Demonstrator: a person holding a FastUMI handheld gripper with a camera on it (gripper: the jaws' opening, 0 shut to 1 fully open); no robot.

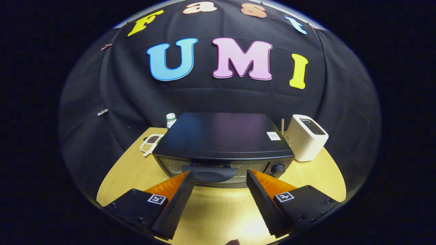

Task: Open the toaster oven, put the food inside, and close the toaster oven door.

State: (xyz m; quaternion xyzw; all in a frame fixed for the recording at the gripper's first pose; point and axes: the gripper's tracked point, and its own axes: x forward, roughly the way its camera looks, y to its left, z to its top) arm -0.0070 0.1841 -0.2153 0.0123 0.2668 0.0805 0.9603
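You are facing a black toaster oven (223, 143) sitting near the middle of the round wooden table (129, 173), its flat top showing a dull sheen and carrying a small white sticker (273, 135) near its right front corner. Its door is closed: the glass front is standing upright, with a dark curved handle (213, 174) running across it and 1 round knob (277, 168) sitting at the right end of the front panel.

Toward the table's left rear edge, a small white divided tray (149, 142) is lying just beside the oven's left side; it is holding dark grains in 1 compartment and pale ones in another. Behind it, a white bottle (170, 119) is peeking up at the oven's back left corner. At the oven's right side, close beside it, a cream pop-up toaster (307, 136) is standing with its slot facing up, and a thin wooden stick (282, 126) is rising between the 2 appliances.

Your gripper (220, 176) is holding its fingers spread wide apart, pinching nothing. The oven is sitting just ahead of them, and the fingertips are reaching level with the door handle, 1 off each end of it; contact cannot be told.
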